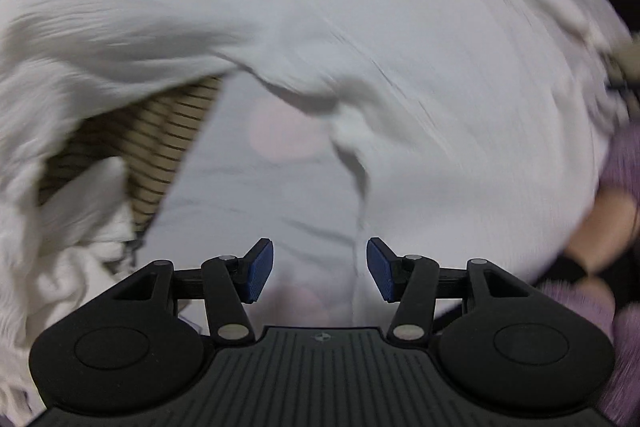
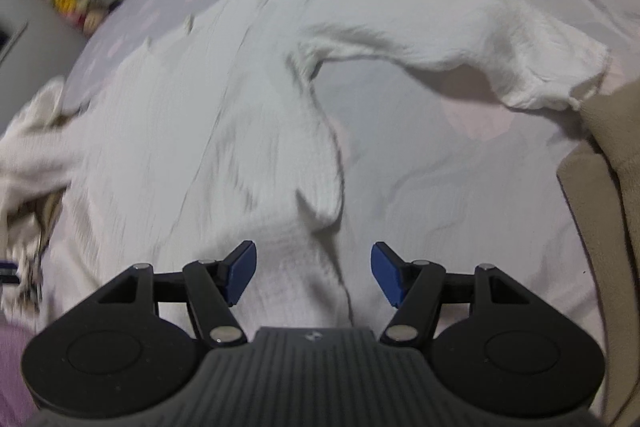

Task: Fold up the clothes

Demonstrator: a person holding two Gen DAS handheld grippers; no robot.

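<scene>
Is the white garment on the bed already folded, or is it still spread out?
Spread out. The white garment lies mostly flat on the bedsheet, one sleeve stretched sideways; no neat fold shows.

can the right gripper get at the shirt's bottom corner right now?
Probably yes. The right gripper is open and empty, pointing down at the white shirt, whose corner lies just ahead of the fingertips on the bedsheet. Nothing lies between them.
</scene>
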